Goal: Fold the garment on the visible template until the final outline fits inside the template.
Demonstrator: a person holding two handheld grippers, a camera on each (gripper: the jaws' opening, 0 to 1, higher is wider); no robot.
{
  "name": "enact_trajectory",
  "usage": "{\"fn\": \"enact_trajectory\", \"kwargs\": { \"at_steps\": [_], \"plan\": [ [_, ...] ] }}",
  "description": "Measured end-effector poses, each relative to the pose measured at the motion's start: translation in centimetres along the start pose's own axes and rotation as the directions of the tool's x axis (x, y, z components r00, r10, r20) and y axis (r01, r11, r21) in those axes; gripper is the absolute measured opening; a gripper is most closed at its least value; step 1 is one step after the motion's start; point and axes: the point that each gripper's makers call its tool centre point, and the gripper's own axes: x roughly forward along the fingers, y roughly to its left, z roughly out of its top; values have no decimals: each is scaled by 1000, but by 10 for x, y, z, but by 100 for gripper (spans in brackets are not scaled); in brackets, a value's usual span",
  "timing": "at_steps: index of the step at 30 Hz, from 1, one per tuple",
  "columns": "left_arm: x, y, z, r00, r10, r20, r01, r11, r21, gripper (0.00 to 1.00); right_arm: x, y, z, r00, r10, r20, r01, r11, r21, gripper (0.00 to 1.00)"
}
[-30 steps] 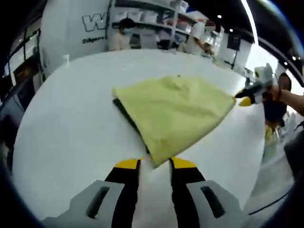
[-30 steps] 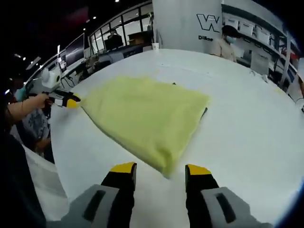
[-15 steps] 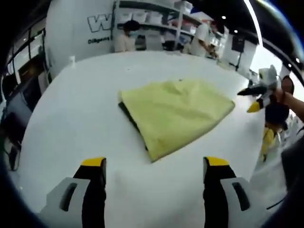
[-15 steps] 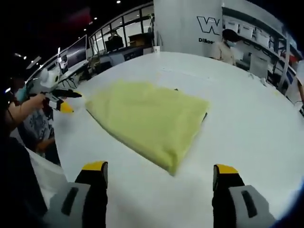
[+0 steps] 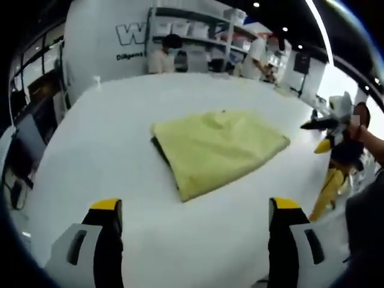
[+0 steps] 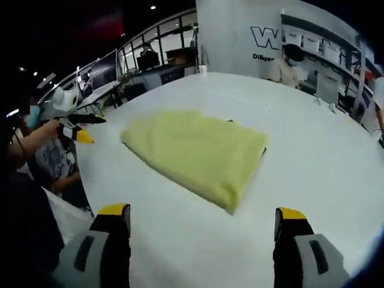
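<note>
My left gripper (image 5: pixel 191 210) was spread wide, its two yellow-tipped jaws well apart and holding nothing, hanging over bare white table (image 5: pixel 96 150) short of the cloth. My right gripper (image 6: pixel 203 216) stood the same: jaws far apart, empty, above the table on the near side of the cloth.

The yellow cloth (image 5: pixel 216 147) lay folded flat near the middle of the table, a rough four-sided shape with one corner pointing toward the left gripper. In the right gripper view the cloth (image 6: pixel 198 153) showed a thick folded edge on the side nearest me. A thin dark strip (image 5: pixel 159 150) peeked out from under the cloth along one edge; I could not tell how far it ran beneath. Neither gripper touched the cloth.

In the left gripper view, the right gripper (image 5: pixel 324 129) was off the cloth's far right corner, out past the table edge, held in my hand (image 5: pixel 360 129). In the right gripper view, the left gripper (image 6: pixel 75 126) was beyond the cloth's left corner, clear of it.

Beyond the table from the cloth stood a white wall with dark lettering (image 6: pixel 270 42), shelves (image 5: pixel 198 30), and people (image 5: pixel 162 57) at them.
</note>
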Motion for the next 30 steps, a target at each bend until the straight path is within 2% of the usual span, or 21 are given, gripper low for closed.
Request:
{"fn": "enact_trajectory", "kwargs": {
  "at_steps": [6,13,17,30],
  "plan": [
    [-2,-6,-12,1000,-10,-4,10,1000,-20,99,-15,1,-5,1000,-16,11,16,1000,-2,99],
    [-9,-8,-10,1000,4,16,-3,1000,-31,99,-21,-3,-11,999,-41,11,41,999,-1,99],
    [-10,-5,-11,1000,20,6,-20,1000,-16,99,-21,-4,-11,999,-47,16,47,999,7,99],
    [-10,-12,-11,1000,16,-3,-16,1000,-14,99,-19,-3,-15,999,-44,26,44,999,15,99]
  ]
}}
